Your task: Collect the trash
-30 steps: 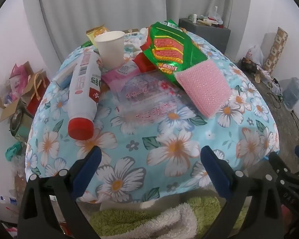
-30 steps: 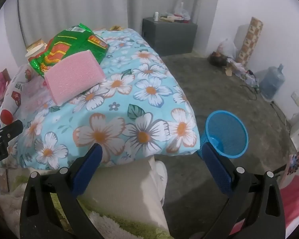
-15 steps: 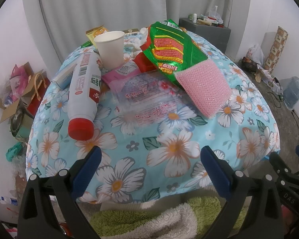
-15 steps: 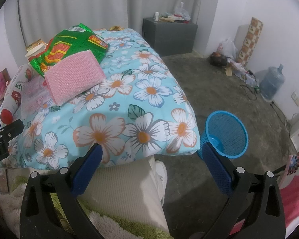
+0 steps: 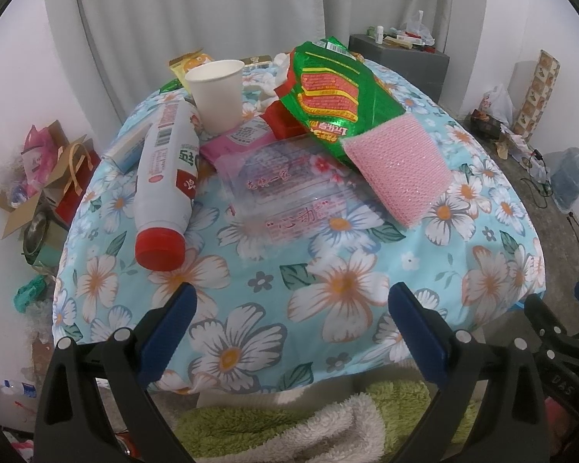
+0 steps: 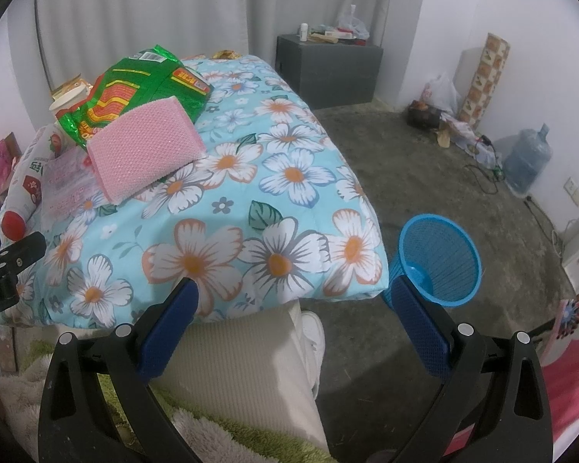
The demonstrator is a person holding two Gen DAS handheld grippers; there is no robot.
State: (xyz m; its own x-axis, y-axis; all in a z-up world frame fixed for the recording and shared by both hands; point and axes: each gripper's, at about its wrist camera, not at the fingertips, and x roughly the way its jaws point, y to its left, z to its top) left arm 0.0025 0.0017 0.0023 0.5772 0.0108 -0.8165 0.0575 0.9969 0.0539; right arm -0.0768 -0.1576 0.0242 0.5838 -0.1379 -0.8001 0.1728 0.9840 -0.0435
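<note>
Both grippers, left (image 5: pixel 289 308) and right (image 6: pixel 291 305), gape wide and empty; bottle (image 5: pixel 166 177) lies ahead-left of left jaws, cap toward them, bin (image 6: pixel 440 258) nearer right.

White walls and pale grey curtains (image 6: pixel 143 19) close the room behind a table under a floral blue cloth (image 6: pixel 289 177). The floor (image 6: pixel 424 177) is bare grey concrete. A dark grey cabinet (image 6: pixel 328 69) stands against the curtain; a water jug (image 6: pixel 527 164) sits by the wall.
</note>
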